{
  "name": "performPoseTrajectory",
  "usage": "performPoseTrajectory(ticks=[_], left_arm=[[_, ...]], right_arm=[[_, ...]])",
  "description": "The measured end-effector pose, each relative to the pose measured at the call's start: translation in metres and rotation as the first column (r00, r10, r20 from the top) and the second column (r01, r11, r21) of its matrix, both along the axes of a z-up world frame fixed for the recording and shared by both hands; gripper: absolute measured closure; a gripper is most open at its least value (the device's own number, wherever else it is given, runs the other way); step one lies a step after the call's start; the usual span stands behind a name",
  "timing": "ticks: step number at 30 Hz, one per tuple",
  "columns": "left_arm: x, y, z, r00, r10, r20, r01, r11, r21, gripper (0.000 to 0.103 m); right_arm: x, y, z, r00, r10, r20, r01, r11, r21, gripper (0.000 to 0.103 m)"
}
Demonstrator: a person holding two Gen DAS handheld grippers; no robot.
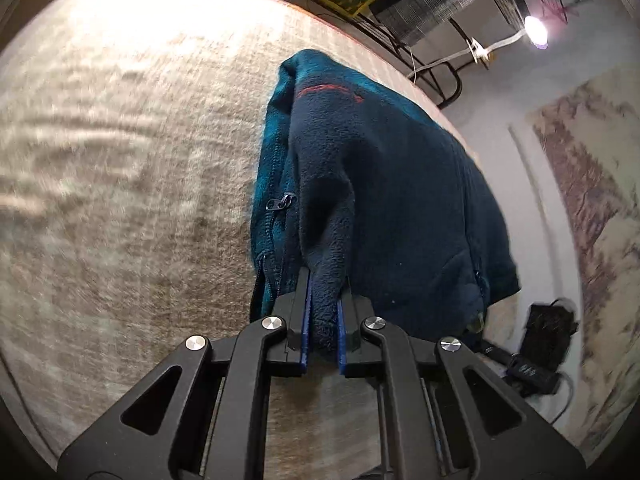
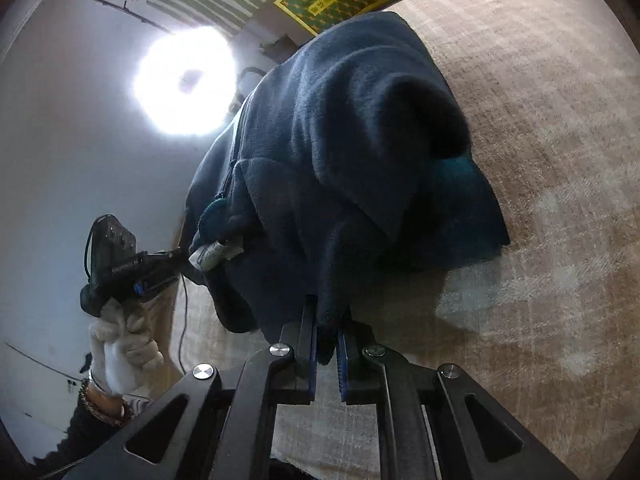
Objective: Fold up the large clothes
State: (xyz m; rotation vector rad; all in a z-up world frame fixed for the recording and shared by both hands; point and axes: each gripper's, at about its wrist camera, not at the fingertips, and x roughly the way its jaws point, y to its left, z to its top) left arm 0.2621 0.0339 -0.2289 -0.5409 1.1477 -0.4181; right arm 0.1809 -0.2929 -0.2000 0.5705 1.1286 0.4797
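Left wrist view is showing the left gripper pinching a thick fold of a dark navy fleece jacket, its jaws closed on the cloth between the blue pads. The jacket is hanging and bunching from that pinch, draping down toward the beige carpet, with its teal lining and a zipper pull showing on the left side. In the right wrist view, the right gripper is likewise clamping an edge of the same jacket, jaws closed on the fleece, and the bulk is mounding toward the far side over the carpet. On the near left there, a gloved hand is holding the other gripper's handle.

The fleece is looking soft, bulky and limp, fairly weighty for cloth, so it is likely sagging between the two holds rather than keeping any shape. Its pile is probably giving good friction, so slipping seems unlikely. Hems, shoulder seams or corners seem the best places to grip, avoiding the zipper.
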Motion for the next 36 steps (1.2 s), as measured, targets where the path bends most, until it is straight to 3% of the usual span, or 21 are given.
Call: performPoseTrajectory(ticks=[3,6,11,15,23,27,29,31,34,36], left_arm=[[-0.002,-0.002,0.012,0.999,-0.027,0.020,0.027,0.999,0.039,0.093],[-0.009,0.002,0.028,0.999,-0.028,0.038,0.025,0.997,0.071,0.090],[-0.026,0.004,0.075,0.985,-0.029,0.171,0.011,0.995,0.103,0.090],[-0.007,-0.015,0.102,0.965,-0.029,0.259,-0.009,0.989,0.147,0.090],[0.067,-0.060,0.072,0.975,-0.028,0.222,-0.017,0.980,0.198,0.090],[0.081,-0.069,0.037,0.981,-0.063,0.186,0.002,0.951,0.309,0.090],[0.081,-0.060,0.009,0.990,-0.062,0.129,0.022,0.955,0.294,0.090],[0.073,-0.051,-0.009,0.985,-0.075,0.153,0.034,0.966,0.256,0.091],[0.063,-0.047,-0.011,0.975,-0.098,0.200,0.047,0.968,0.247,0.091],[0.063,-0.046,-0.004,0.979,-0.091,0.181,0.042,0.966,0.257,0.091]], right_arm=[[-0.007,0.009,0.024,0.995,0.087,0.058,-0.084,0.995,-0.058,0.094],[-0.016,0.007,0.051,0.984,0.148,0.096,-0.138,0.985,-0.103,0.077],[-0.024,-0.004,0.110,0.952,0.205,0.227,-0.178,0.975,-0.136,0.073],[0.001,-0.002,0.136,0.918,0.205,0.339,-0.130,0.964,-0.230,0.069],[0.075,0.039,0.094,0.925,0.192,0.328,-0.084,0.945,-0.316,0.068],[0.089,0.035,0.073,0.950,0.186,0.252,-0.075,0.916,-0.394,0.067],[0.087,0.032,0.060,0.958,0.192,0.213,-0.094,0.911,-0.401,0.069],[0.075,0.030,0.037,0.962,0.206,0.180,-0.116,0.903,-0.413,0.071],[0.057,0.036,0.026,0.944,0.242,0.225,-0.115,0.878,-0.464,0.071],[0.062,0.039,0.035,0.945,0.267,0.190,-0.146,0.863,-0.484,0.071]])
